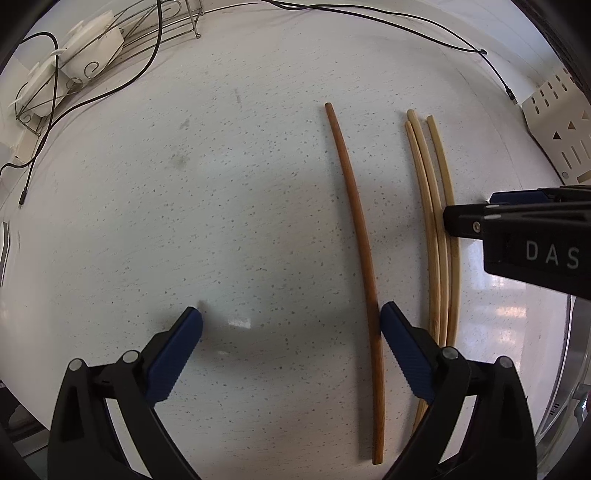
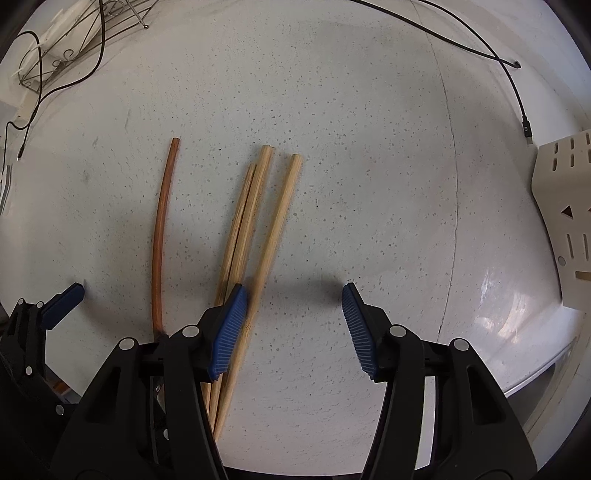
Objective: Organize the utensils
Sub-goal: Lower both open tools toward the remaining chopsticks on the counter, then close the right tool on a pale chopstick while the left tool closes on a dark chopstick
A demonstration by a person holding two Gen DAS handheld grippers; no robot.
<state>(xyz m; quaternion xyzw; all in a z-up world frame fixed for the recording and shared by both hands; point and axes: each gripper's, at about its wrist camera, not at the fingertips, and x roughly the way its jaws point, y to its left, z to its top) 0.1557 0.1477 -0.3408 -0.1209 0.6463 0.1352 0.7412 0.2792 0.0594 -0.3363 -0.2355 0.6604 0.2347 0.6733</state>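
A: Left claw (image 1: 290,319)?
B: Mine is wide open, holding nothing, low over the counter (image 1: 184,206). The brown stick (image 1: 356,221) lies flat just inside my right pad (image 1: 402,350); touching or not, can't tell.

A: Right claw (image 2: 293,304)?
B: Also spread wide, empty. My left pad (image 2: 229,332) sits over the three pale sticks (image 2: 255,229); the outermost one runs just beside its inner face. Contact unclear.

A: Where are the sticks?
B: All four lie mid-counter, roughly parallel, pointing toward the far edge. The brown one is apart on the left. Two pale ones lie tight together, the third just right of them, converging near my pad.

A: Anything else?
B: A wire rack (image 1: 92,62) with white items sits in the far left corner, black cables (image 1: 424,33) trail along the far edge, and a cream slotted holder (image 2: 565,206) is at the right edge.
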